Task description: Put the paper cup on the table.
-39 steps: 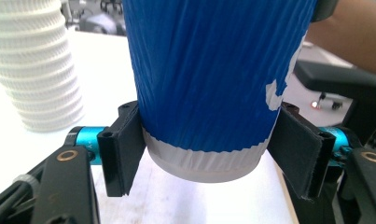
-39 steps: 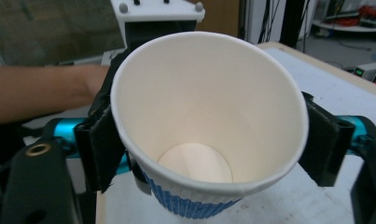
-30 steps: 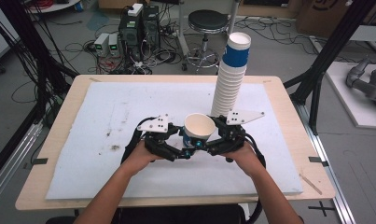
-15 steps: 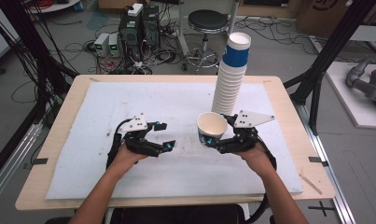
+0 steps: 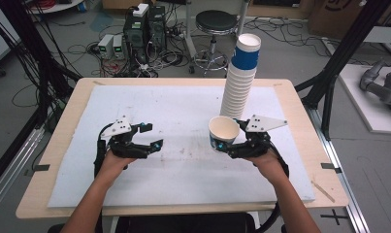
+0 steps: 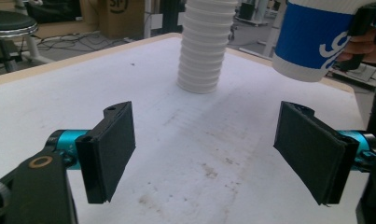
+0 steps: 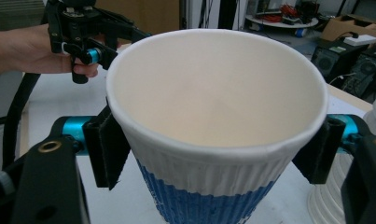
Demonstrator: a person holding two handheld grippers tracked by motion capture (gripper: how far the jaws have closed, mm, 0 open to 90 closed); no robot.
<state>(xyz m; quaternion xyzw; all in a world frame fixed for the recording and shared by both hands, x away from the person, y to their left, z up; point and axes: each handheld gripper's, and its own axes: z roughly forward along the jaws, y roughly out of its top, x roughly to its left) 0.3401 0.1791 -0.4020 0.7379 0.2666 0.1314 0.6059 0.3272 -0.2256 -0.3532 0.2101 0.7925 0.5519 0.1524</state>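
Paper cup [image 5: 223, 132] is up off the desk [image 5: 183, 111], squeezed in the right gripper [image 5: 227, 147] jaws beside the cup stack [image 5: 239, 80]. Left gripper [image 5: 152, 137] jaws wide, empty. Next I'd guess: set it down upright.

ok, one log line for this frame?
right gripper: shut on cup | left gripper: open, empty | cup stack: upright on table

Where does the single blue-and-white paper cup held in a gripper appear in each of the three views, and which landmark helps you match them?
High view: the cup sits right of centre, in the right gripper.
Left gripper view: the cup is at the top right, off the table.
Right gripper view: the cup is central, between the jaws.
Shared landmark: the cup stack.
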